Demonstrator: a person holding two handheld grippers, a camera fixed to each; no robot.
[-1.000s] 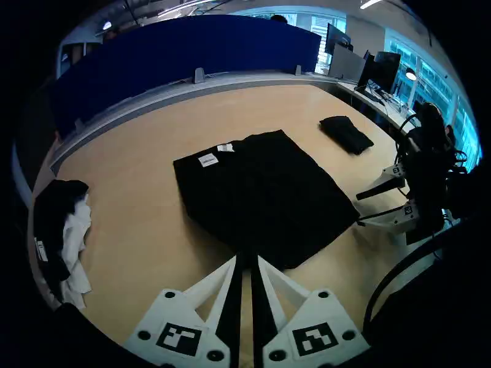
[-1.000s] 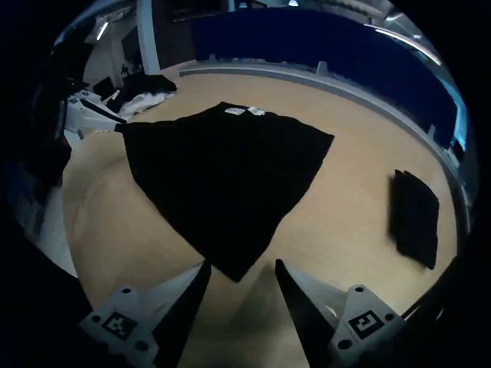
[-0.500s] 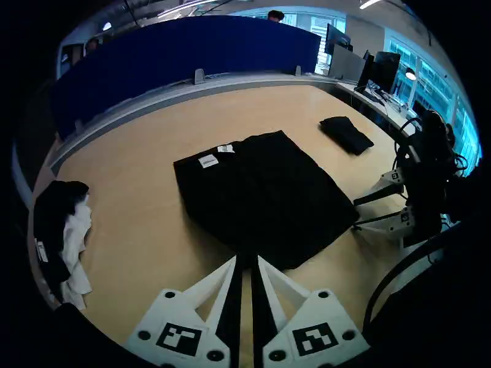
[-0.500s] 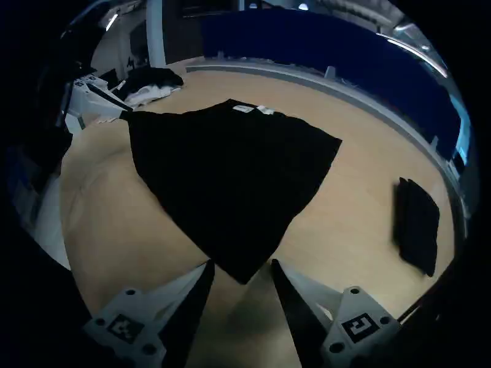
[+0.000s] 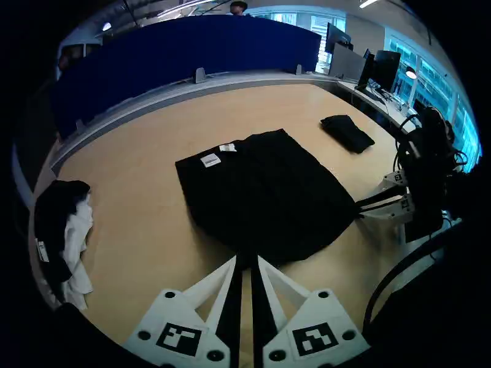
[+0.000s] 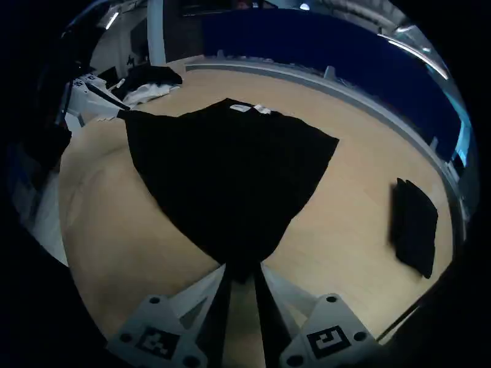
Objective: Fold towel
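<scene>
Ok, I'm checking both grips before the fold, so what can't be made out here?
Left gripper view: how much towel the left tongs hold; black on black.
Right gripper view: same for the right tongs.
Towel's tags, left gripper view: print too small.
Dark folded cloth, right gripper view: blurred near the edge.

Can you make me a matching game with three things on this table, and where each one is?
Things:
1. black towel
2. folded black cloth
3. black and white cloth pile

Places or states:
A. heaped at the edge of the table
B. pinched at a corner by the right gripper
C. lying by itself, apart from the towel

Pairs: 1-B, 2-C, 3-A
</scene>
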